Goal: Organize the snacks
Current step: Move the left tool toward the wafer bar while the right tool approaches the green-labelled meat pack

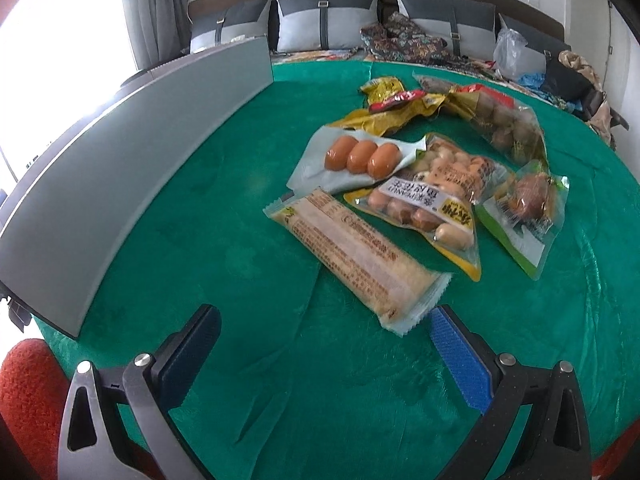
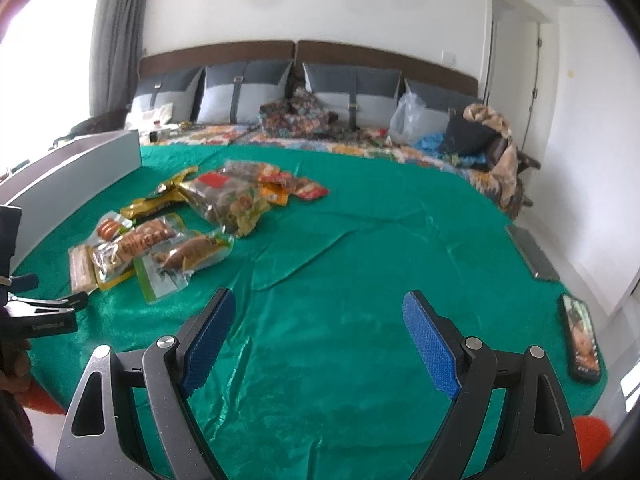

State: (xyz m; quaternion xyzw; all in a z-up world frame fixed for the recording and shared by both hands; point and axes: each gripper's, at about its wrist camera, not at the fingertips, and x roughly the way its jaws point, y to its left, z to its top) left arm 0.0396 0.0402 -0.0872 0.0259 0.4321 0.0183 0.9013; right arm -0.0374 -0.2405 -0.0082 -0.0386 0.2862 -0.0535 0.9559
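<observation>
Both the left gripper (image 1: 320,350) and the right gripper (image 2: 319,336) are wide apart, holding nothing, above the green cloth (image 1: 240,240) near the snacks (image 1: 420,184).

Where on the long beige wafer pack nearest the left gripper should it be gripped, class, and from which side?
Grip the long beige wafer pack across its narrow width near the close crimped end, coming from above with the open left gripper. It lies flat on the green cloth, angled away, and that near end is clear of the peanut bag that touches its far half.
</observation>
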